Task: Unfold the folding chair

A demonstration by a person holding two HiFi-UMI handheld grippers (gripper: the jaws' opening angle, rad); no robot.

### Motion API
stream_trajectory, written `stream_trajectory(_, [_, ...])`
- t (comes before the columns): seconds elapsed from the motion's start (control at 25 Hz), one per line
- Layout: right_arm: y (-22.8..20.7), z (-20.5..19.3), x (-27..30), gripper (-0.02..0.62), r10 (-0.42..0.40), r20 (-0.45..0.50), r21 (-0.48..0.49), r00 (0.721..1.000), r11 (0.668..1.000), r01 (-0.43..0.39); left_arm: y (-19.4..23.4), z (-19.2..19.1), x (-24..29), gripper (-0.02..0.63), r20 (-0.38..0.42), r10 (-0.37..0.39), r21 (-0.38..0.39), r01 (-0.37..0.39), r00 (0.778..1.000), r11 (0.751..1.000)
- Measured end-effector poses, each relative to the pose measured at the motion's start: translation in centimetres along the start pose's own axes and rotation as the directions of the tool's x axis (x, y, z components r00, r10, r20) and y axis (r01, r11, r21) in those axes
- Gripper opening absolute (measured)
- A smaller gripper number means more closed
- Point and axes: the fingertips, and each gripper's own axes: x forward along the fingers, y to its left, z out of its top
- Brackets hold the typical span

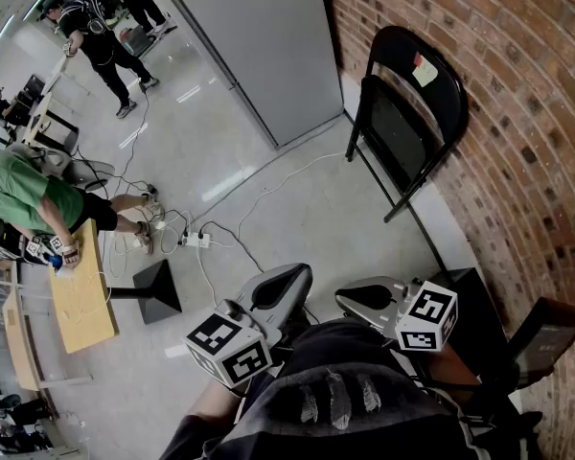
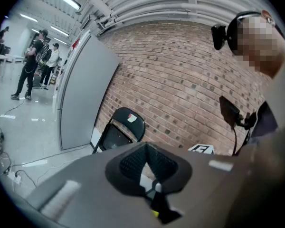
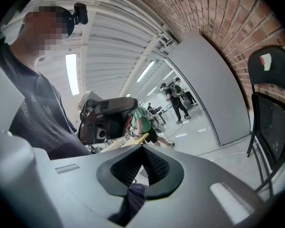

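Right gripper (image 3: 143,163): jaws closed, pads meeting. Folding chair (image 3: 271,127), black, stands folded at right edge by brick wall (image 3: 237,18), beside grey partition (image 3: 206,84).

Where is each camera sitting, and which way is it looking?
Head view: on the person's head, looking steeply down at the floor and the folding chair by the brick wall; left gripper, right gripper and dark shirt show.
Left gripper view: on the left gripper, facing the chair and wall; its shut jaws and the dark shirt show.
Right gripper view: on the right gripper, facing a person in green across the floor; its shut jaws and the dark shirt show.
Shared: all three see the chair.
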Motion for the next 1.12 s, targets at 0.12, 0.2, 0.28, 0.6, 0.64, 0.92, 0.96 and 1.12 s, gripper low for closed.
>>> stream_trajectory(0.12, [-0.1,0.1,-0.3,0.002,0.013,0.041,0.075,0.999,0.997,-0.016,0.2,0.8,0.6,0.002,-0.018,0.003,0.044,-0.002,1.000,0.999])
stream_trajectory(0.2, [-0.4,0.2,-0.1,0.002,0.000,0.043,0.077,0.999,0.997,-0.003,0.7,1.4,0.8,0.002,-0.018,-0.003,0.059,0.004,1.000,0.998])
stream_trajectory(0.28, [-0.8,0.3,0.2,0.002,-0.021,0.024,0.049,0.999,0.999,0.020,1.2,1.8,1.0,0.002,-0.006,-0.016,0.049,0.016,1.000,0.999])
stream_trajectory(0.6, [-2.5,1.3,2.8,0.002,-0.074,-0.028,0.013,0.997,0.997,0.075,4.6,2.4,1.9,0.002,0.037,-0.065,-0.011,0.065,0.997,0.998])
stream_trajectory(0.64, [-2.7,1.3,3.4,0.002,-0.081,-0.046,0.003,0.996,0.997,0.081,5.3,2.6,2.0,0.002,0.046,-0.069,-0.023,0.070,0.997,0.997])
stream_trajectory(0.92, [-4.5,3.5,9.1,0.002,-0.118,-0.125,-0.083,0.985,0.991,0.108,11.7,5.4,0.4,0.002,0.125,-0.070,-0.070,0.080,0.990,0.994])
stream_trajectory(0.96, [-4.7,3.9,10.2,0.002,-0.118,-0.136,-0.089,0.984,0.990,0.107,12.7,6.0,0.0,0.002,0.143,-0.068,-0.069,0.078,0.987,0.995])
stream_trajectory(1.12, [-5.0,4.4,15.0,0.002,-0.096,-0.236,-0.117,0.967,0.991,0.070,17.6,7.1,-2.4,0.002,0.209,-0.032,-0.107,0.055,0.977,0.993])
